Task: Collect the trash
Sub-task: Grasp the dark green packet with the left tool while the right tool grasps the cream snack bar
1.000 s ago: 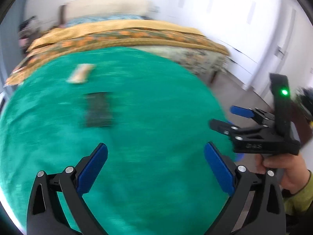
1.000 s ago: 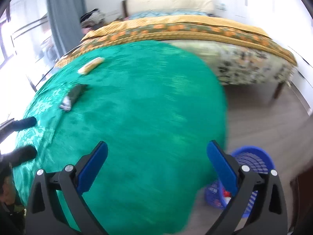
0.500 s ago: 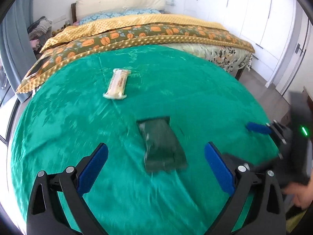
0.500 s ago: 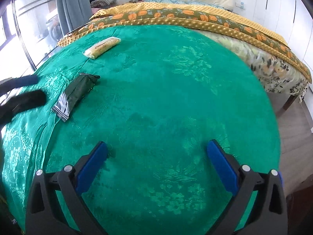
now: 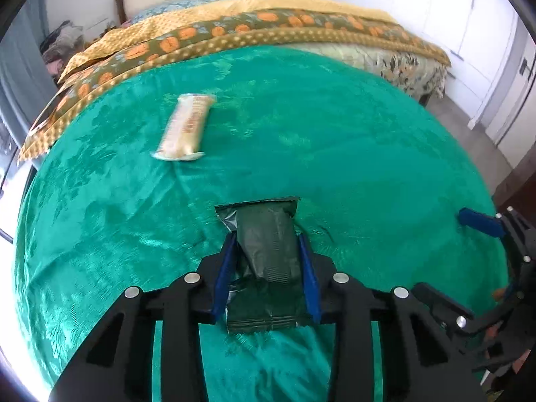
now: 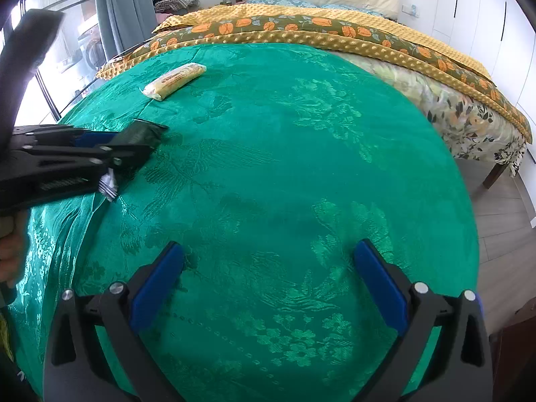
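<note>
A dark green wrapper (image 5: 268,251) lies on the round table with the green cloth (image 5: 335,154). My left gripper (image 5: 266,244) is shut on the wrapper, its blue pads pressed on both sides. From the right wrist view the left gripper (image 6: 134,147) holds the wrapper (image 6: 144,134) low over the cloth. A pale yellow snack packet (image 5: 186,127) lies farther back on the left; it also shows in the right wrist view (image 6: 174,80). My right gripper (image 6: 268,281) is open and empty above the cloth near the front edge, and it shows at the right in the left wrist view (image 5: 485,231).
A bed (image 6: 335,30) with a yellow and orange patterned cover stands behind the table. White cupboards (image 5: 485,33) line the right wall. A grey curtain (image 6: 127,6) and a window are at the left. Wooden floor (image 6: 509,207) lies to the right of the table.
My left gripper moved forward over the dark green wrapper and closed on it. My right gripper stayed open over the cloth and swung toward the table's middle.
</note>
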